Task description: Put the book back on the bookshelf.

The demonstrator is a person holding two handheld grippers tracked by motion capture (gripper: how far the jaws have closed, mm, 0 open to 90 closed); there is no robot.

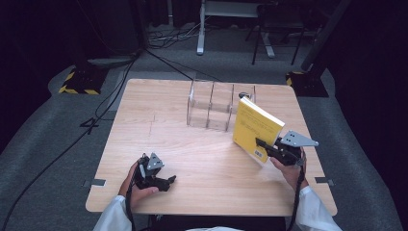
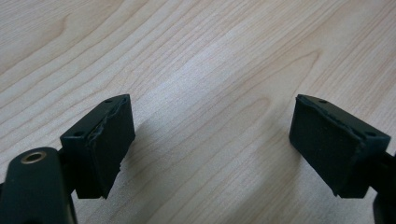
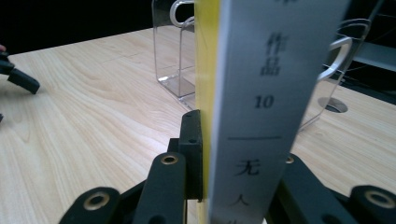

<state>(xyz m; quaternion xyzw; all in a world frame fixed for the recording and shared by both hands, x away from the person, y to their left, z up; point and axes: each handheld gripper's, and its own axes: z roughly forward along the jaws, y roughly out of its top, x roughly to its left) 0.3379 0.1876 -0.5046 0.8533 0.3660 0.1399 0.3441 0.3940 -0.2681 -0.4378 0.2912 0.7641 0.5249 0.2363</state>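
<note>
Nearest us, our left gripper (image 1: 161, 180) rests low on the table (image 1: 159, 130) at the front-left, jaws spread wide with nothing between them; in the left gripper view it's bare wood grain between the two pads (image 2: 100, 144). It looks parked, no part in the work right now.

Our right gripper (image 1: 263, 143) at the front-right is clamped on the yellow book (image 1: 256, 126), gripping it near the bottom corner. In the right gripper view the jaws squeeze both covers and the white spine (image 3: 266, 107) faces the camera, running straight up the frame.

Book orientation: it's off the table, standing roughly on end, long axis mostly vertical but tilted, top leaning away toward the clear acrylic organizer (image 1: 216, 103). Yellow cover faces left and toward us in the high view. Top edge sits just beside, maybe over, the organizer's rightmost slot; we can't tell if it touches the wall.

Progress, our read: pick-up done, the book is lifted and brought up to the organizer. Left to do: straighten the tilt, line the book up with a slot between the dividers, lower it in, release. All slots look empty from here, though clear walls make that hard to confirm. Call it roughly midway.
</note>
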